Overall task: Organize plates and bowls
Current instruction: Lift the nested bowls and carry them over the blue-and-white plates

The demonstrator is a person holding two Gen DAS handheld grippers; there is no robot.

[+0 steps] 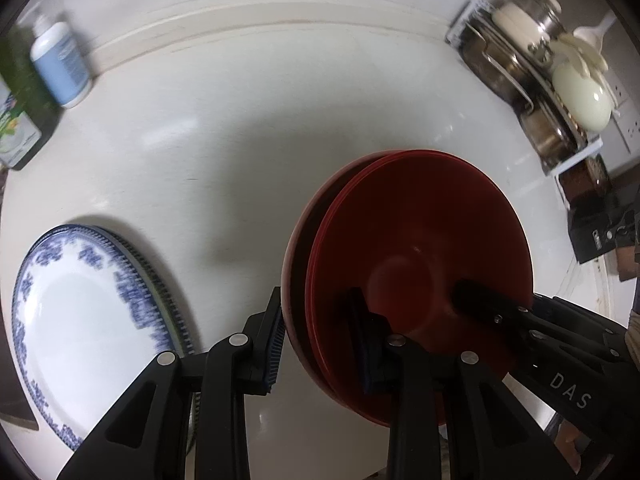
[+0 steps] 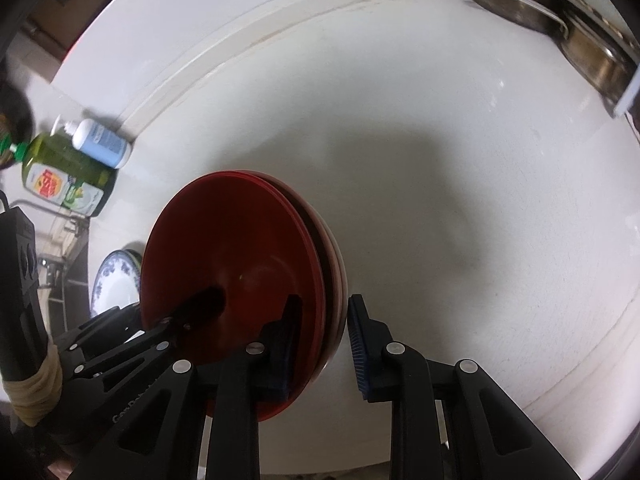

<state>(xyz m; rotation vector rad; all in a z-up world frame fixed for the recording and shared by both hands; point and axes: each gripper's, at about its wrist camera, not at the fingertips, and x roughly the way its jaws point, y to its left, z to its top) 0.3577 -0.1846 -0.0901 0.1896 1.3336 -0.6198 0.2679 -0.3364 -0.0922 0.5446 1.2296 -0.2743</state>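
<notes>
A stack of red bowls [image 1: 416,248] [image 2: 236,248], the outermost one pale outside, sits between both grippers over the white counter [image 1: 240,120]. My left gripper [image 1: 320,344] is shut on the stack's left rim, one pad inside and one against the outer wall. My right gripper [image 2: 320,340] grips the opposite rim the same way, its outer pad at the pale wall. Each gripper's inner finger shows in the other view, inside the top bowl. A stack of blue-and-white plates [image 1: 80,312] [image 2: 114,284] lies to the left of the bowls.
A metal dish rack [image 1: 520,80] [image 2: 560,20] with steel pans and a cream dish stands at the back right. A pale blue pump bottle [image 1: 60,64] [image 2: 100,142] and a green soap bottle [image 1: 20,100] [image 2: 60,176] stand at the back left by the wall.
</notes>
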